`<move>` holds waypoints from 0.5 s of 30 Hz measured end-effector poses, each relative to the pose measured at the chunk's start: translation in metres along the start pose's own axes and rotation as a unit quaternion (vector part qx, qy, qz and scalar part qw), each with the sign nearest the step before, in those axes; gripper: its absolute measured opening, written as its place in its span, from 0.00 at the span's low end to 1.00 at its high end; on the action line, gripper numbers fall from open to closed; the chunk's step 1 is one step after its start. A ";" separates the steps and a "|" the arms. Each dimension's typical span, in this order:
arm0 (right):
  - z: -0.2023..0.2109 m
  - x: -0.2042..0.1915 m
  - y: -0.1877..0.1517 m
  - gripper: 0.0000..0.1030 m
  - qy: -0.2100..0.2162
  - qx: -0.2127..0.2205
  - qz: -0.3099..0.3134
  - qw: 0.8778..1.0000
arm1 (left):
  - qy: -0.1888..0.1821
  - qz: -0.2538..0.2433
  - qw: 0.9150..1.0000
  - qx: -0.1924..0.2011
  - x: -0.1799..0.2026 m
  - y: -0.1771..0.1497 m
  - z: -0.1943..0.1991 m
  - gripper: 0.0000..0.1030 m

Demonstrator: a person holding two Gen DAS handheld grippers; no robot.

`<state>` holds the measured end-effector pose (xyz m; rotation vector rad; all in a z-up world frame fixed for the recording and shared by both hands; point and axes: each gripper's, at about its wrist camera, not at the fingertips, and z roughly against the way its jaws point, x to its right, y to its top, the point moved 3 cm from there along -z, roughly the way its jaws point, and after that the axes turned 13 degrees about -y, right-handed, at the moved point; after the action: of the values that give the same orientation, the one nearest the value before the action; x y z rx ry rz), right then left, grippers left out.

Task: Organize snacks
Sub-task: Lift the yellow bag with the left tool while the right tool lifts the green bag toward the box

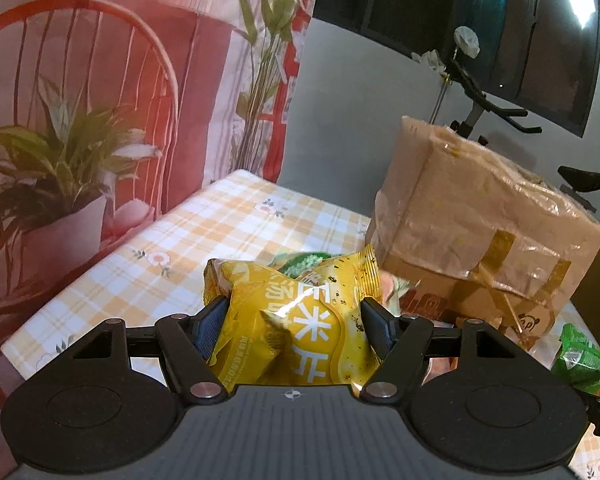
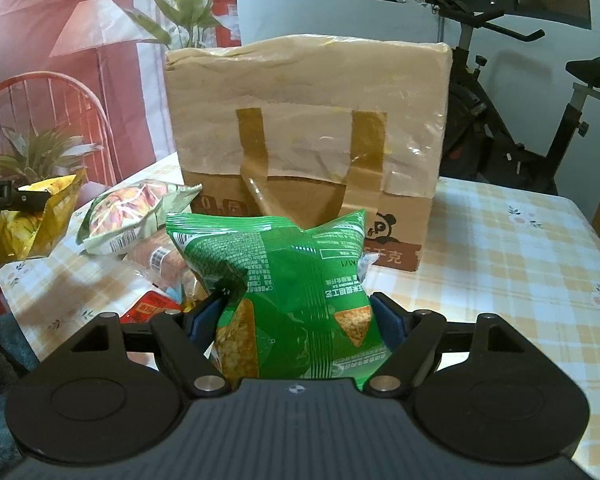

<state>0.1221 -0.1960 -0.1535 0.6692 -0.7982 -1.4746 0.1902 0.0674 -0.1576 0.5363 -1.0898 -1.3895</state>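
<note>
Left wrist view: your left gripper (image 1: pixel 294 320) pinches a yellow snack bag (image 1: pixel 296 320) across its middle, both pads pressed into the crinkled film, and the bag looks to be held clear of the checked tablecloth (image 1: pixel 160 248). Beyond it stands the taped cardboard box (image 1: pixel 472 216), with a green-printed packet (image 1: pixel 300 261) just behind the yellow bag and the green snack bag (image 1: pixel 578 356) at the right edge. Keep the squeeze even; a puffed bag gives under the pads and may slip or burst if you clamp harder, so carry it level and avoid twisting the wrist. Right wrist view: your right gripper (image 2: pixel 296 316) is closed on the green snack bag (image 2: pixel 284 280), which is held upright in front of the cardboard box (image 2: pixel 308 140), near its front face. To the left lie loose packets on the table, a pale bag (image 2: pixel 136 212) on top of a sausage pack (image 2: pixel 160 260) and a red sachet (image 2: pixel 148 306) nearest you; the yellow bag (image 2: pixel 32 220) hangs in the other tool at the far left. The box's top is not visible as open from here, so judge its opening before lifting either bag over it, and bring the bags in one at a time so the two tools do not crowd each other.
</note>
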 end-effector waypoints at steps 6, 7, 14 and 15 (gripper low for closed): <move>0.007 0.008 0.017 0.77 -0.005 0.023 -0.009 1.000 | -0.020 -0.026 0.999 0.019 0.015 0.022 -0.001 0.71; 0.009 0.009 0.023 0.77 -0.006 0.031 -0.009 0.999 | -0.025 -0.031 0.999 0.022 0.019 0.026 -0.002 0.71; 0.017 0.012 0.069 0.77 -0.012 0.088 0.011 0.996 | -0.059 -0.065 0.995 0.042 0.054 0.058 -0.013 0.71; 0.019 0.013 0.075 0.77 -0.012 0.095 0.013 0.995 | -0.065 -0.070 0.994 0.046 0.060 0.063 -0.013 0.71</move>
<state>0.1504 -0.2066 -0.0817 0.7831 -0.9708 -1.3955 0.2234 0.0182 -0.0932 0.6056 -1.2447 -1.5191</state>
